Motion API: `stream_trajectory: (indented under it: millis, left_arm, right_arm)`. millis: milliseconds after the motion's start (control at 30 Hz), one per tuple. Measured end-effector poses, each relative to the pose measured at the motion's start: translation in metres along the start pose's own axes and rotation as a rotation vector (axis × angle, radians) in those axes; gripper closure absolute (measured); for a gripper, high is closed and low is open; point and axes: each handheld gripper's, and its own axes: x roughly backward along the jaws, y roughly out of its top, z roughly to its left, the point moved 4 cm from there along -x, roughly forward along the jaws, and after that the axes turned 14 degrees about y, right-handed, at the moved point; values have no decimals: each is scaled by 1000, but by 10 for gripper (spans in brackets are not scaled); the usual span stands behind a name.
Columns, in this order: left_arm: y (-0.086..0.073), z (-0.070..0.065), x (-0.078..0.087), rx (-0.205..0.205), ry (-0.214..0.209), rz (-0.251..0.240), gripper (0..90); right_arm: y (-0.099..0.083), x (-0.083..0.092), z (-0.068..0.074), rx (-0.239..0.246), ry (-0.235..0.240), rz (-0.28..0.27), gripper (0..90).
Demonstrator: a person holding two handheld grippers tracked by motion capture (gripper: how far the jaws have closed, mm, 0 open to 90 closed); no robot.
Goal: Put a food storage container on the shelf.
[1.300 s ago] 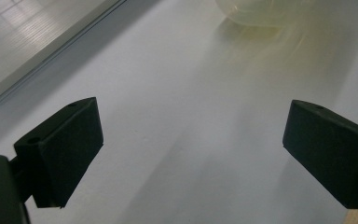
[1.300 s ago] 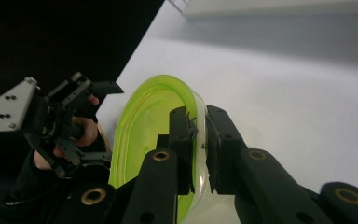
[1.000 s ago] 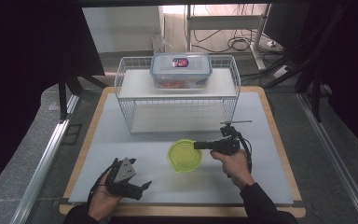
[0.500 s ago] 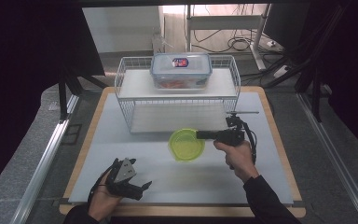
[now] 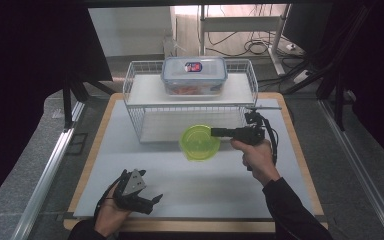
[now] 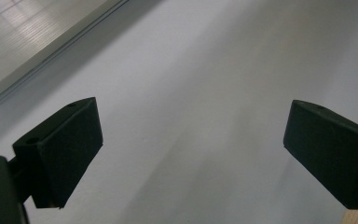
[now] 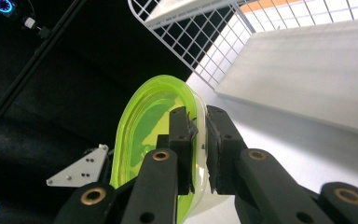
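right gripper (image 5: 219, 132) clamps the green bowl's (image 5: 199, 142) rim, bowl jutting left of its jaws.

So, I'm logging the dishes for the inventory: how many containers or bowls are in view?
2. A green bowl held above the table by the right gripper, and a lidded clear container on the wire rack's top shelf. None seems hidden.

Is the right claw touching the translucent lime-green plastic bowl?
Touching. In the right gripper view, the right claw has its two black jaws clamped on the rim of the translucent lime-green plastic bowl, one jaw inside the wall and one outside, with no gap.
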Motion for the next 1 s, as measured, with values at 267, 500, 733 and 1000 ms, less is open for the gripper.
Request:
stream_trajectory:
  millis: [267, 500, 733, 1000]
  left_arm:
    - [0, 0, 0, 0, -1, -1, 44]
    - [0, 0, 0, 0, 0, -3, 44]
    - [0, -1, 0, 3, -3, -2, 44]
    - [0, -1, 0, 0, -5, -5, 44]
  right_arm:
    - [18, 2, 12, 20, 3, -12, 820]
    - [36, 4, 23, 30, 10, -38, 820]
    - [51, 5, 31, 35, 14, -48, 820]
    - [68, 4, 41, 42, 27, -61, 820]
